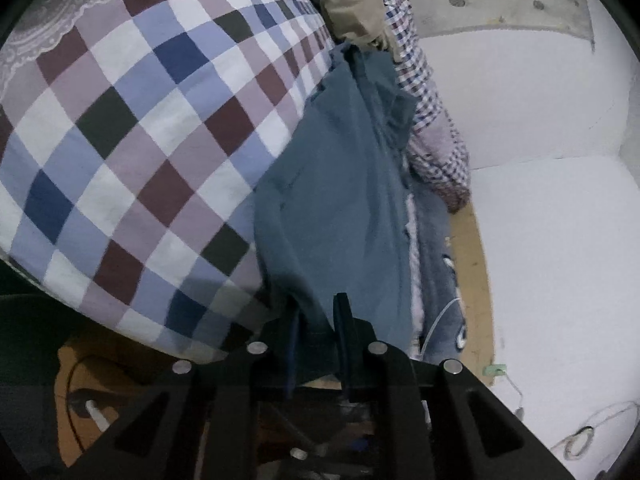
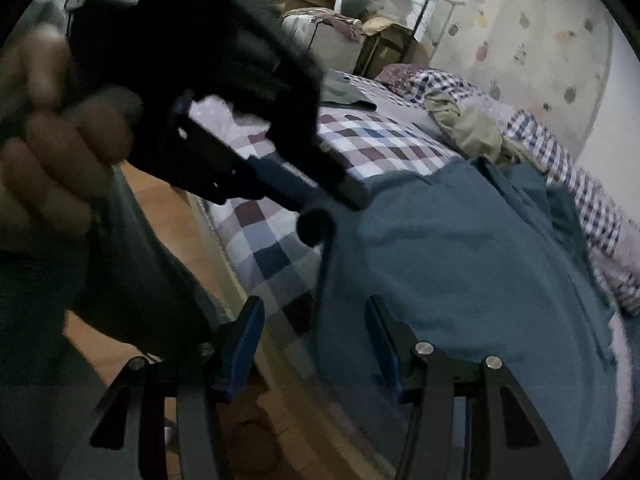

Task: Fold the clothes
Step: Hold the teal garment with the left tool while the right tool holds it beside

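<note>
**Left gripper clamped on the blue garment, right gripper apart**

The left gripper (image 1: pixel 318 320) has its fingers together on an edge of the blue garment (image 1: pixel 336 200); the cloth runs away from the pinch across the checked bedspread (image 1: pixel 120 128) and lies on the bed. Beyond it are a beige garment (image 1: pixel 352 8) and a small-check shirt (image 1: pixel 436 136), bunched along the bed's far side by the white wall (image 1: pixel 540 100).

The right gripper (image 2: pixel 316 344) has its fingers spread wide and grips nothing; the right finger is over the garment's near part, the left over the bed's edge; a hand (image 2: pixel 60 152) holds the left gripper's dark body at upper left; wooden floor (image 2: pixel 160 208) shows below.
</note>
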Demonstrator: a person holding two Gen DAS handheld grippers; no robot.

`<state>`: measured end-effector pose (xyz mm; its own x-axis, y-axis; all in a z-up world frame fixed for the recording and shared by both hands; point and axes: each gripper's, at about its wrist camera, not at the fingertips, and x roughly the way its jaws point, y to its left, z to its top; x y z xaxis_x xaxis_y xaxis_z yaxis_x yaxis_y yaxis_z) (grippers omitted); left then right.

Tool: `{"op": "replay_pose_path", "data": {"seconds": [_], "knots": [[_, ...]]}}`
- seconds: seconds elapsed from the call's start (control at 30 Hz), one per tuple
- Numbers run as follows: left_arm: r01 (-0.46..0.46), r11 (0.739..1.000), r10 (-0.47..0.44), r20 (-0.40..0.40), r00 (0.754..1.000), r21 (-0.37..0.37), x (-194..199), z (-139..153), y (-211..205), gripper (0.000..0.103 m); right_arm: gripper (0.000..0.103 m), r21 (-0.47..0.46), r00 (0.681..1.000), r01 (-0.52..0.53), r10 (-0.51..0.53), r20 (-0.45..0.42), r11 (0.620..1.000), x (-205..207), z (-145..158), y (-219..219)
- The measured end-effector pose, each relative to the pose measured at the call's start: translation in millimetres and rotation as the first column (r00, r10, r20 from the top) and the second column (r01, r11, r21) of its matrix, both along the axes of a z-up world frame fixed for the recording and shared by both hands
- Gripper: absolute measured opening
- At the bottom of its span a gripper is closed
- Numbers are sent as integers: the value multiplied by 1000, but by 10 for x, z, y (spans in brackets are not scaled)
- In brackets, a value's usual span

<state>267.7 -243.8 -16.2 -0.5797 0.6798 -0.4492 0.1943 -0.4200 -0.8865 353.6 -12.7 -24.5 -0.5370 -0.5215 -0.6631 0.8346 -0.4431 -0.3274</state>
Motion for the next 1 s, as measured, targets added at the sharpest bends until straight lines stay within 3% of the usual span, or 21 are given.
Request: {"op": "replay_pose_path", "data": {"seconds": [0.07,0.1,0.17,0.2,0.23,0.33,0.5,1.0], "knots": [[-4,1000,4,5,1000,-2,11,-10,-17,16,53,-5,1000,4,-4,-14,1000,-33,-13,-49],[-7,1000,7,13,1000,-7,32,-22,-26,16,47,-10,1000,1,-1,-8,1000,-49,0,-61],[-15,1000,15,30,999,-18,73,-46,-44,29,19,-17,1000,-4,4,-4,1000,-67,39,-78],[-19,1000,19,38,999,-24,94,-58,-53,48,2,-19,1000,-9,9,-4,1000,-68,62,-86],[-24,999,25,47,999,-27,111,-72,-62,64,2,-26,1000,-15,15,2,1000,-71,88,-87],[-60,998,62,85,994,-28,135,-131,-83,75,2,-52,999,-30,32,25,998,-87,162,-80],[-72,997,74,147,986,-21,187,-248,20,76,2,-89,998,-37,42,49,995,-78,255,-64],[-141,989,136,78,988,54,280,-239,172,73,3,-145,995,-26,40,95,989,-14,381,-53]]}}
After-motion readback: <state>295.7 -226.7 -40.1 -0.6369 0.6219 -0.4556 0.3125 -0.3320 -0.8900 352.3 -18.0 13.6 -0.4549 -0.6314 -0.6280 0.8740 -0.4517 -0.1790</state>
